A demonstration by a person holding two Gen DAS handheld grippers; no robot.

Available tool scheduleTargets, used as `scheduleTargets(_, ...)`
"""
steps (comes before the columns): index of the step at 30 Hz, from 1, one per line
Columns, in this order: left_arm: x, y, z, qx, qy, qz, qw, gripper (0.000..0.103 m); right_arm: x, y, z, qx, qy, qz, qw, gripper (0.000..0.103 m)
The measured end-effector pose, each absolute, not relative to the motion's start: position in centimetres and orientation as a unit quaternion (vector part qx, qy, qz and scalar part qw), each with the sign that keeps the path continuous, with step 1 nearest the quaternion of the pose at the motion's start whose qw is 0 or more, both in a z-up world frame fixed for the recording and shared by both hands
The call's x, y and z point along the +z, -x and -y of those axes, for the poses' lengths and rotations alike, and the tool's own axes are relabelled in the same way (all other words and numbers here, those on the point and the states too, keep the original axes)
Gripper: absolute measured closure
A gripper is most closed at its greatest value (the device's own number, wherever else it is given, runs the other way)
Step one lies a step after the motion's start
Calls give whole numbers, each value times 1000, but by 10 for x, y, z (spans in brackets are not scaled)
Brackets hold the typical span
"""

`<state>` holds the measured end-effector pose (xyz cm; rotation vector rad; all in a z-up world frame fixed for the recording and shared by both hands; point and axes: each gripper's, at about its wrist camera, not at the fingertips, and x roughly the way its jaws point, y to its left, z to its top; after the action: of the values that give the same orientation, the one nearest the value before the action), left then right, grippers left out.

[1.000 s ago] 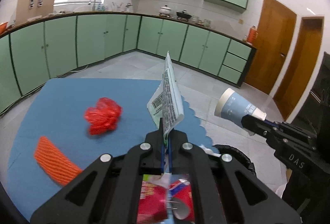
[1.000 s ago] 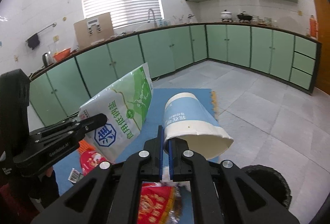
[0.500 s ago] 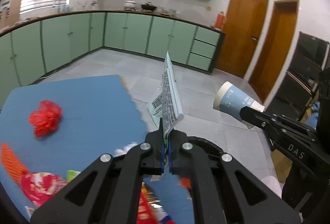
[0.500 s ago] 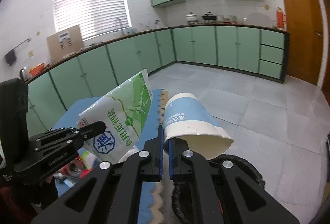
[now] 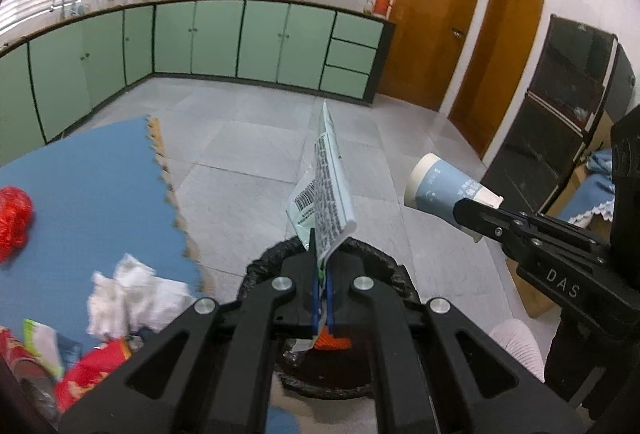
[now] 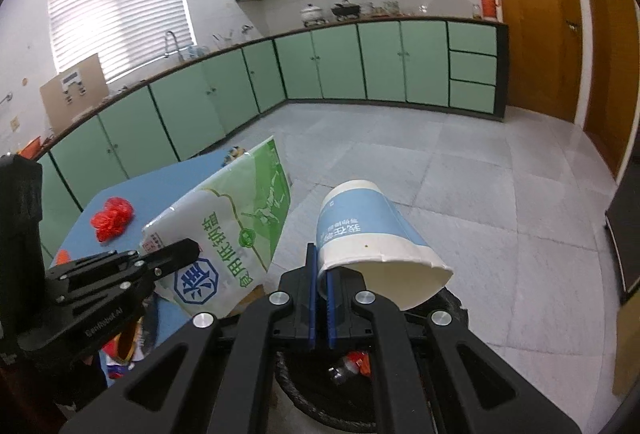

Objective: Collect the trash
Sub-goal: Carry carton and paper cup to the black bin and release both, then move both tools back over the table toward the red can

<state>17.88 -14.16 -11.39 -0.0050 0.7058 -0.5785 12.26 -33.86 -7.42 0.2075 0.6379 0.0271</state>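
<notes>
Kitchen with green cabinets [image 6: 400, 62], grey tiled floor [image 5: 248, 138] and blue foam mat [image 5: 88, 186] carrying a red mesh ball [image 6: 112, 218] and tissues [image 5: 128, 294]. Left gripper [image 5: 322, 288] was clamped on an upright green-and-white bag [image 5: 328, 202]; right gripper [image 6: 322, 308] pinched the rim of a tilted blue paper cup [image 6: 368, 234]. Both hung over a black-lined trash bin [image 5: 392, 274].

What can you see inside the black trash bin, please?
Inside the black trash bin an orange-red wrapper and a small clear plastic bottle show; the gripper bodies cover the rest of its interior.
</notes>
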Motion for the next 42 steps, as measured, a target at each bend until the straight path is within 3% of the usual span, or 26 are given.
scheduleTargets(7, -140, -195, 164, -291, -10, -375, 880, 100, -101, -133, 360, -3, -120, -341, 932, 98)
scheduleTargets(16, -161, -215, 177, -297, -12, -415, 860, 82, -132, -146, 382, -24, -145, -387, 910, 88)
scheduleTargets(18, -163, -215, 174, -297, -9, -419, 858, 74, -133, -144, 383, -29, -146, -387, 910, 82)
scheduleTargets(21, -159, -214, 168, -293, -6, -415, 861, 69, -127, -140, 380, -34, -141, -382, 913, 69)
scheduleTargets(26, -136, -207, 145, -275, 2, -387, 880, 49, -107, -132, 371, -47, -129, -353, 925, 32)
scheduleTargets(29, -119, -201, 121, -251, 10, -365, 896, 37, -90, -125, 360, -46, -125, -329, 935, 17)
scheduleTargets(33, -97, -186, 81, -214, 17, -330, 919, 30, -67, -119, 338, -25, -128, -292, 948, 10)
scheduleTargets(42, -71, -154, -4, -113, 21, -281, 953, 26, -47, -116, 272, 47, -118, -242, 962, 9)
